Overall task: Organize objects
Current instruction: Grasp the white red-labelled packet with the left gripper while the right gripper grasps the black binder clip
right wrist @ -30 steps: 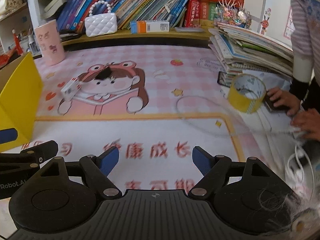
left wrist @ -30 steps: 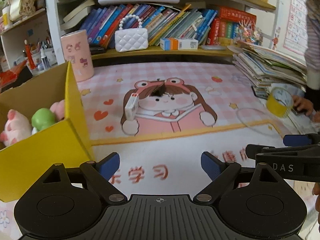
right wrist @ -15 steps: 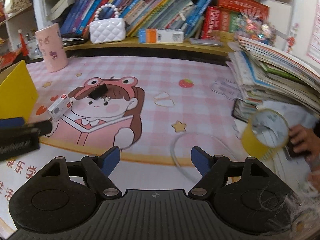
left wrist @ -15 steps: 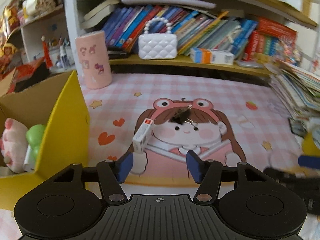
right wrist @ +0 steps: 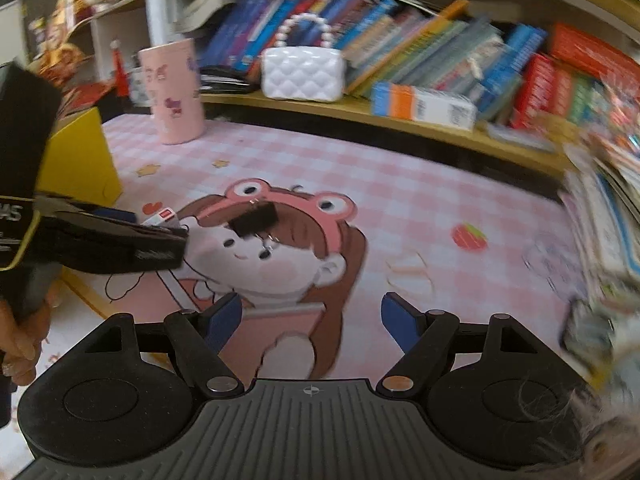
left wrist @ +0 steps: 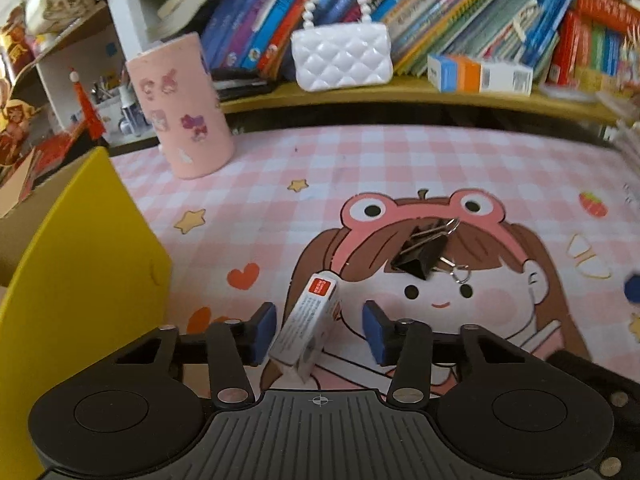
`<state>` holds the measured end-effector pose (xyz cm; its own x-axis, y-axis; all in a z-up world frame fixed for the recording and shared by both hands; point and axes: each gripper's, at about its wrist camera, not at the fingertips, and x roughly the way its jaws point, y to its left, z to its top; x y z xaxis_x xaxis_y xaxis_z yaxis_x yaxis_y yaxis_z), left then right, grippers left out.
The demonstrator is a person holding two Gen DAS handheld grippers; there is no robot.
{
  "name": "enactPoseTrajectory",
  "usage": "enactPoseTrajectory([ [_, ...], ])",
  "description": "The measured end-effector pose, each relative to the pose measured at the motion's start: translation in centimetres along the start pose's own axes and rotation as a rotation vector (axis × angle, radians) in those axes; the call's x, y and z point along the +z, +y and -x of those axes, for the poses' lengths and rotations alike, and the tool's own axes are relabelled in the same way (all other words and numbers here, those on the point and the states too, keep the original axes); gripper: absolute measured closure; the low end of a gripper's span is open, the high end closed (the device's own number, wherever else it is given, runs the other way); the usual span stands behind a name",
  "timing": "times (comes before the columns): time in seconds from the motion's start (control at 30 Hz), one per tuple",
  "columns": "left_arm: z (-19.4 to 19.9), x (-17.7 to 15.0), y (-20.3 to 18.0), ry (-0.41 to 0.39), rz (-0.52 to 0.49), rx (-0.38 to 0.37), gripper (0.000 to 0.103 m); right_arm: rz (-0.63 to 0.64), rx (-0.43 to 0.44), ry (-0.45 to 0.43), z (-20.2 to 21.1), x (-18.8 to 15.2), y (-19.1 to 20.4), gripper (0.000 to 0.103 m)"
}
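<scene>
While my left tool [left wrist: 320, 326] hangs low over the desk [left wrist: 360, 160], its blue pads stand apart on either side of the small white box [left wrist: 308, 328], which sits tilted between them on the cartoon mat; whether the left pad [left wrist: 264, 330] touches it I cannot tell, and the right pad is clear of it. At the far left stands the yellow cardboard box [left wrist: 80, 264], with the pink cup [left wrist: 182, 108] behind it near the shelf. Just beyond the white box lies the black binder clip [left wrist: 424, 254], on the printed girl's hair, apart from the box. On the shelf behind sit the white quilted purse [left wrist: 340, 56] and a row of books [left wrist: 460, 12]. From my right wrist view, the left tool [right wrist: 160, 236] reaches in from the left with the white box [right wrist: 160, 216] peeking at its tip, and the binder clip [right wrist: 256, 220] lies just to its right. My right tool [right wrist: 310, 318] hovers wide open over the mat with nothing between its pads. Blurred stacks of books [right wrist: 600, 208] fill the far right.
</scene>
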<state>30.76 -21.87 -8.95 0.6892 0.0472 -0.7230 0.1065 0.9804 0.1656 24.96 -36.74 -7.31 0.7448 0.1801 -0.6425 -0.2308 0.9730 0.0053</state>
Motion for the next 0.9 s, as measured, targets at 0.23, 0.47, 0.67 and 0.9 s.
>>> enactPoseTrajectory([
  [0.23,-0.1,0.6,1.4,0.018,0.053,-0.078,0.09,0.07,0.098,-0.019,-3.9,1.7,-0.3,0.036],
  [0.47,4.9,1.2,3.2,-0.047,0.133,-0.12,0.09,0.144,0.182,-0.026,-7.8,3.2,0.2,0.045],
  [0.67,7.4,0.4,2.5,-0.054,0.037,-0.168,0.09,0.204,0.238,-0.015,-10.3,4.4,0.8,0.046],
  [0.9,8.5,-0.6,2.7,-0.041,0.071,-0.213,0.09,0.213,0.266,0.009,-10.4,4.8,0.7,0.063],
])
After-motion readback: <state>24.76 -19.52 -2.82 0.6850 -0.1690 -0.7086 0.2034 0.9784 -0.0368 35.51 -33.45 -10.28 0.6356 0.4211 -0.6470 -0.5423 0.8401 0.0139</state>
